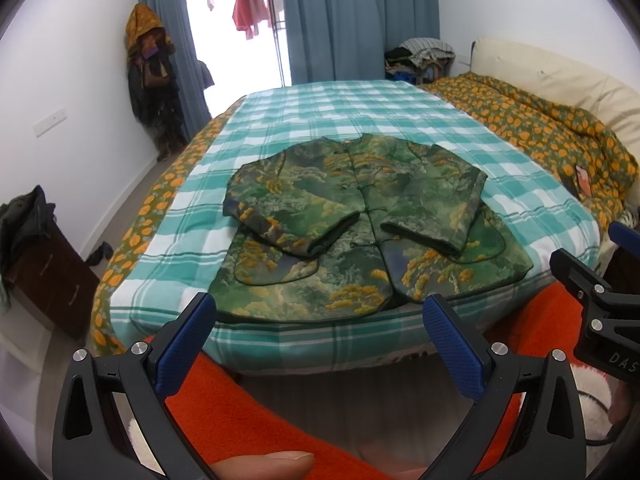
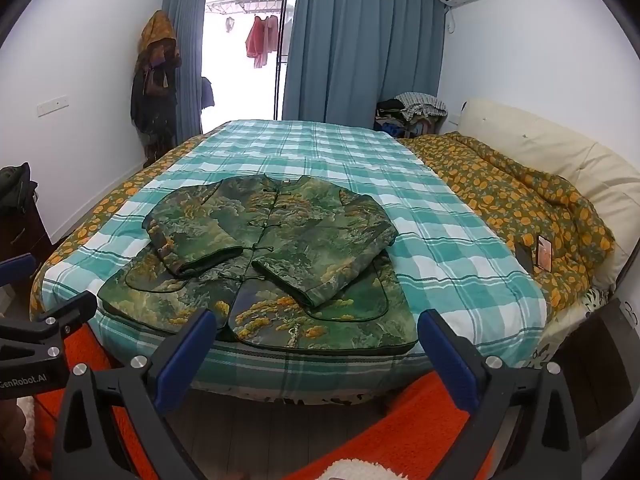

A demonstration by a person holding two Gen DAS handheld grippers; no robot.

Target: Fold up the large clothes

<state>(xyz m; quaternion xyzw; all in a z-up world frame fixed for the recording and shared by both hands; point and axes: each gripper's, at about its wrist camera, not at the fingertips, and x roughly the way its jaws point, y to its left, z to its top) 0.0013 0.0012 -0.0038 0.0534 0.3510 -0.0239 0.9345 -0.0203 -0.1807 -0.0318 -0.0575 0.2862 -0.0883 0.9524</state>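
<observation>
Your left gripper [image 1: 320, 320] and right gripper [image 2: 318, 334] both hang with jaws spread wide, holding nothing, just short of the bed's near edge. The green patterned jacket [image 2: 276, 256] lies flat on the checked bedspread [image 2: 440, 248], buttoned, both sleeves folded across its front

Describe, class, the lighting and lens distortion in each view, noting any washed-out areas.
Left wrist view: the balcony doorway is blown out white, the bed edges bow outward, and the corners are dark. Right wrist view: the same overexposed doorway, curved walls, while the green jacket is evenly lit and sharp.
</observation>
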